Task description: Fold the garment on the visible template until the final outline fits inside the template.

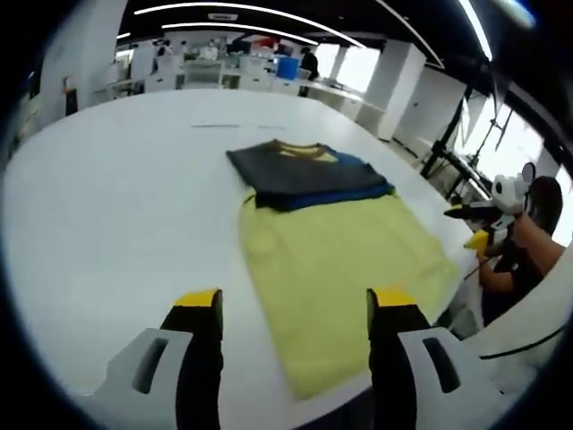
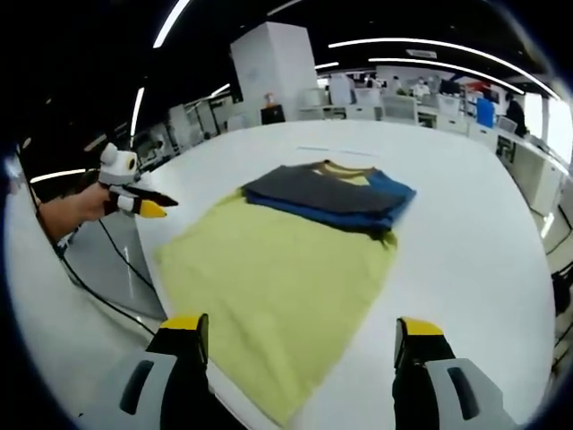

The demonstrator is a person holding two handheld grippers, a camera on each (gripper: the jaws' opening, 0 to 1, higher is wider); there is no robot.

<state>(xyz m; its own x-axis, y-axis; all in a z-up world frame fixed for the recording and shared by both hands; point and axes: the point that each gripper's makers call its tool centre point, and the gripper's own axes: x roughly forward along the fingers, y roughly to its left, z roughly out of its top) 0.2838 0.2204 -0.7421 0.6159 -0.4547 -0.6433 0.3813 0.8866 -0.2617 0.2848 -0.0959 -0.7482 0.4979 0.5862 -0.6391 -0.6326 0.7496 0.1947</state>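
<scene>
Two yellow-tipped grippers hover above a round white table (image 1: 107, 206), each with its jaws spread wide and gripping nothing: the left gripper (image 1: 294, 313) and the right gripper (image 2: 302, 339). Folded dark grey and blue garment (image 1: 304, 172) lies on the far end of a flat pale yellow template sheet (image 1: 340, 269), whose near end reaches the table's edge. Both lie ahead of the jaws, untouched.
</scene>
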